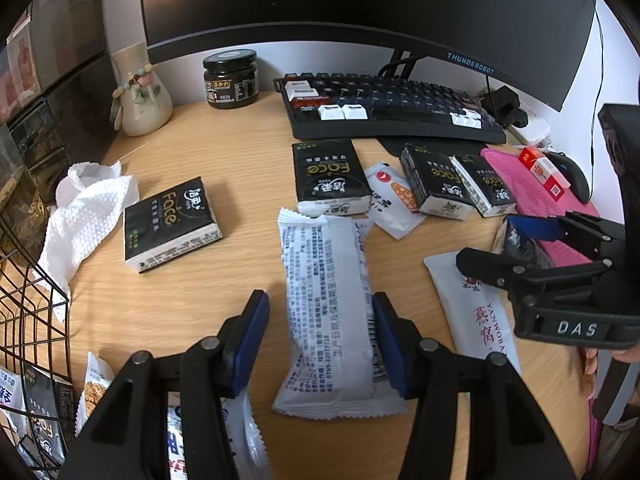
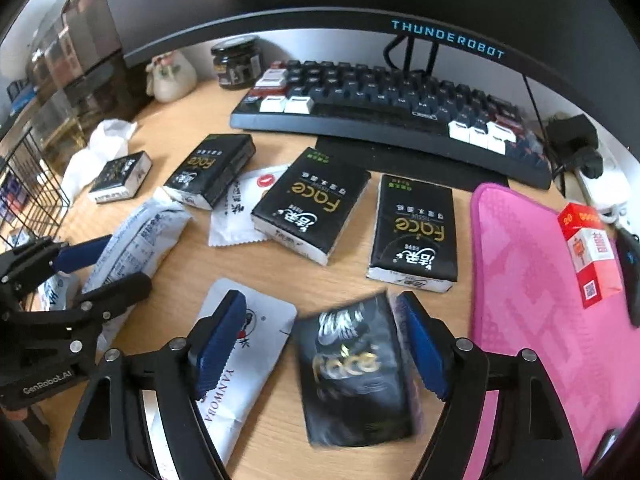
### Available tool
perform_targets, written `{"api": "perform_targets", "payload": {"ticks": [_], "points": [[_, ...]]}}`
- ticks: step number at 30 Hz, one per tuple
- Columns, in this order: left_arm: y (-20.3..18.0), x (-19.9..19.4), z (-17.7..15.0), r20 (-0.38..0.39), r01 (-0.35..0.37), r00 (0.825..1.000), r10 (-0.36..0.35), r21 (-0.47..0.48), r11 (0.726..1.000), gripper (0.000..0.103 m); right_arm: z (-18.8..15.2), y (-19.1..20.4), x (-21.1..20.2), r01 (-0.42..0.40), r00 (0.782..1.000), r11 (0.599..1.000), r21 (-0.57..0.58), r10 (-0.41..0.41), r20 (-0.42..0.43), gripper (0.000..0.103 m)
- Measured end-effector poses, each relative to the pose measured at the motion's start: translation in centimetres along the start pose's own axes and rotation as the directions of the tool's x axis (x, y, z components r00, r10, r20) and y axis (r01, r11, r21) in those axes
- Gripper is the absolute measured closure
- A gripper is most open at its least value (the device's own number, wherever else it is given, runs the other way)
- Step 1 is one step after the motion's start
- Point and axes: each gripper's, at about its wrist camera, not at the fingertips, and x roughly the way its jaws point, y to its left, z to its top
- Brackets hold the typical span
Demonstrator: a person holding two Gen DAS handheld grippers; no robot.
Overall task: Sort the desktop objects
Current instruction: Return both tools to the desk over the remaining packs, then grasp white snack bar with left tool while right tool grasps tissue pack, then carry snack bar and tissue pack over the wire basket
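Left wrist view: left tool (image 1: pixel 320 338) spread around white snack packet (image 1: pixel 326 312) on worktop (image 1: pixel 192 280). Right tool (image 2: pixel 320 346) spread, tissue pack (image 2: pixel 356 372) between pads. Slippery wrapper likely to squirt out if pinched off-centre.

We look from the left wrist low over the tabletop (image 1: pixel 208 152), forward along the jaws toward the keyboard (image 1: pixel 392 108) and monitor (image 1: pixel 360 0), with the wire basket (image 1: pixel 28 300) at our left edge. From the right wrist we sit equally close, facing the same way but further right, over the pink mat (image 2: pixel 528 280). Both views share the keyboard, jar (image 1: pixel 230 78) and tissue packs; the nearest pack in the right view is blurred, perhaps by motion.
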Motion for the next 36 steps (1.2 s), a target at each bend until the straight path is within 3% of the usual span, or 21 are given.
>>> {"api": "perform_targets", "payload": {"ticks": [8,12,14,15,16,18,19,25,36], "points": [[0.0,0.0,0.1,0.001,-0.002,1.0,0.002,0.0,1.0,0.045,-0.8,-1.5,-0.9,-0.004,1.0,1.0,0.003,0.004,-0.026,0.026],[0.0,0.0,0.0,0.001,0.0,1.0,0.0,0.001,1.0,0.045,-1.9,-1.4,-1.3,0.02,1.0,0.999,-0.048,-0.021,-0.023,0.027],[-0.1,0.0,0.0,0.001,-0.001,1.0,0.001,0.003,1.0,0.045,-2.2,-1.1,-1.4,0.026,1.0,0.996,-0.082,-0.027,-0.014,0.042],[0.0,0.0,0.0,0.002,-0.001,1.0,0.001,0.005,1.0,0.045,-2.3,-0.8,-1.6,0.031,0.999,0.994,-0.1,-0.032,-0.007,0.054],[-0.1,0.0,0.0,0.003,0.0,1.0,0.0,0.006,1.0,0.045,-2.3,-0.6,-1.7,0.034,0.999,0.993,-0.113,-0.035,-0.01,0.055],[-0.2,0.0,0.0,0.003,0.003,1.0,-0.003,0.009,1.0,0.049,-2.5,-0.3,-1.8,0.027,1.0,0.992,-0.125,-0.029,-0.011,0.055],[-0.2,-0.1,0.0,0.003,0.006,1.0,-0.006,0.008,1.0,0.06,-2.5,-0.3,-1.9,0.02,1.0,0.992,-0.124,-0.021,-0.008,0.055],[-0.8,-0.7,0.2,0.01,0.01,1.0,-0.011,0.016,1.0,0.06,-1.9,0.1,-3.7,0.004,0.999,0.993,-0.122,0.002,0.048,0.055],[-3.5,-7.2,0.4,0.117,-0.016,0.993,0.01,0.052,0.998,0.06,-1.9,1.6,-10.1,-0.033,0.983,0.989,-0.145,0.058,0.172,0.055]]}}
